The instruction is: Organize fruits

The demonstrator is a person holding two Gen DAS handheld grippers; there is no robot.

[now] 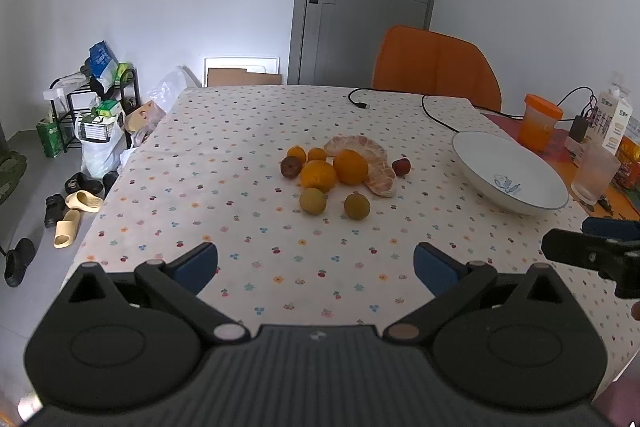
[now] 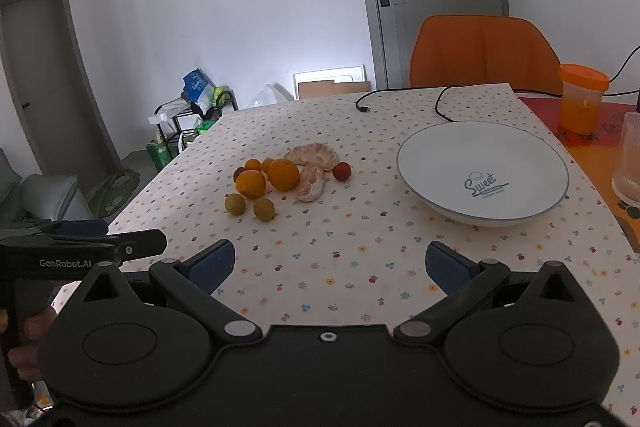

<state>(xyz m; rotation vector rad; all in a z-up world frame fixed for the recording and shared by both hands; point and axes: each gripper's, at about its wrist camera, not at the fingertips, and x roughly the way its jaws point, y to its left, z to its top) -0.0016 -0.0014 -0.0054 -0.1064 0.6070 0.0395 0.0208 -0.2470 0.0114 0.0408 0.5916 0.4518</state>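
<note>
Your left gripper (image 1: 316,269) hangs low over the near edge of the counter (image 1: 240,131), fingers spread wide and holding nothing; your right gripper (image 2: 330,269) does the same, released and empty. Ahead, mid-counter, the fruits sit in a tight cluster: two large oranges (image 1: 351,167) touching each other, two smaller orange ones behind, a dark reddish fruit (image 1: 291,167) at the left end, and two greenish-yellow round fruits (image 1: 357,206) nearest you. Peeled citrus segments (image 1: 376,163) curve behind and to the right of the oranges, and a small red fruit (image 2: 342,171) lies just beside them. Right of the pile, apart from it, stands a white bowl (image 2: 520,215) printed "Sweet". Farther back you see a black cable (image 1: 400,99), an orange-lidded cup (image 2: 582,97), a ribbed glass (image 1: 594,173) and an orange chair (image 2: 484,51).
</note>
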